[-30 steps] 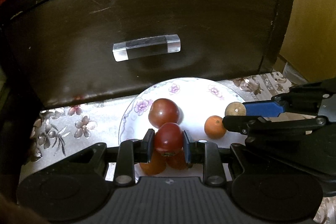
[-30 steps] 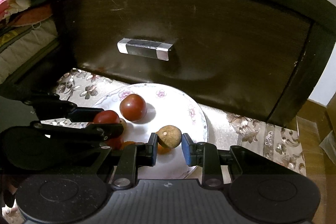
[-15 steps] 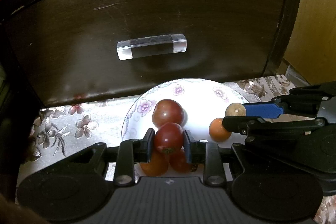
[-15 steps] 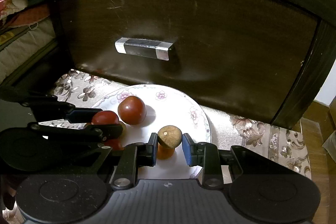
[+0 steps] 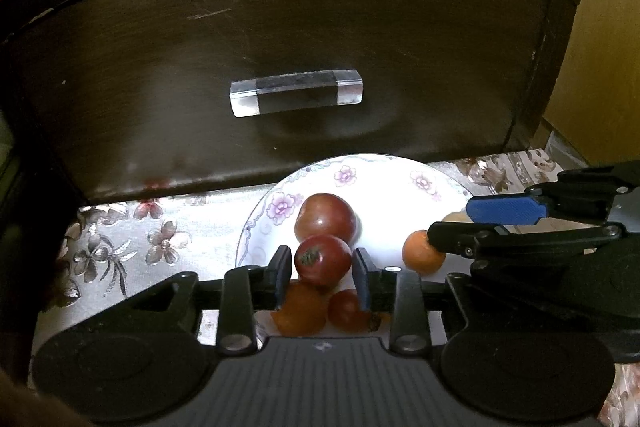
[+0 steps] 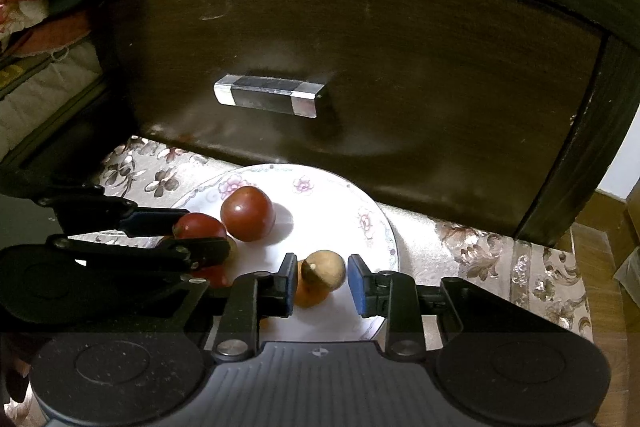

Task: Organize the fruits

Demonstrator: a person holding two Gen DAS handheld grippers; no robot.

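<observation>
In the left wrist view, the left gripper (image 5: 320,269) was opening around a red tomato (image 5: 322,259), which sat between its pads above the plate (image 5: 384,183), gaps showing on both sides; another tomato (image 5: 325,219) lay just beyond at twelve o'clock. In the right wrist view, the right gripper (image 6: 322,281) was likewise opening, its pads clear of the brown fruit (image 6: 323,270) between them, atop an orange fruit (image 6: 307,297) on the plate's five o'clock side, with the left gripper at nine o'clock.

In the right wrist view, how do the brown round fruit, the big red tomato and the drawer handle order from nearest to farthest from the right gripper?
1. Brown round fruit, between the opening jaws of the right gripper.
2. Big red tomato, up-left on the plate.
3. Drawer handle, far behind.
</observation>
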